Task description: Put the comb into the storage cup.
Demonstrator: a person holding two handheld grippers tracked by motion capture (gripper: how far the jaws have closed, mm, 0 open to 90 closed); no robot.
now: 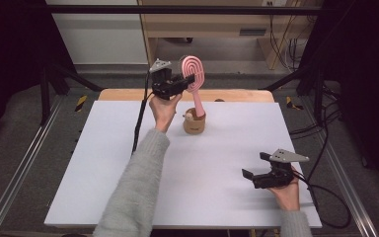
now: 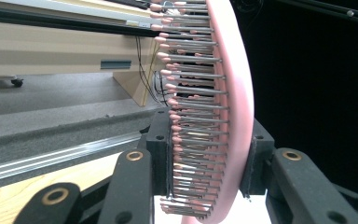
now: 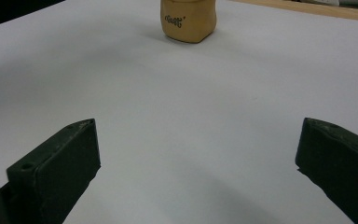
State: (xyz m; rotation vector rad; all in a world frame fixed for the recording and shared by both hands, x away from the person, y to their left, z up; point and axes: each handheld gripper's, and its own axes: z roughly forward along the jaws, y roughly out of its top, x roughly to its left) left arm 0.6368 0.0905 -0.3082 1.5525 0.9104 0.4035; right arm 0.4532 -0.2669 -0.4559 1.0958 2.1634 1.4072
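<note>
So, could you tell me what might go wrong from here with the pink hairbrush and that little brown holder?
1. The left gripper clamps the pink hairbrush across its head, one pad on the bristles; these could bend, or the brush could slip.
2. The handle reaches into the brown holder, which looks light; lifting or tilting the brush might tip or drag it.
3. The right gripper rests open on the white table, apart from the holder, so nothing steadies it.

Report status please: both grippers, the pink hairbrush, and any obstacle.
Left gripper shut on pink plastic hairbrush, handle in tan holder. Right gripper open, empty, resting on white table. No obstacle.
</note>
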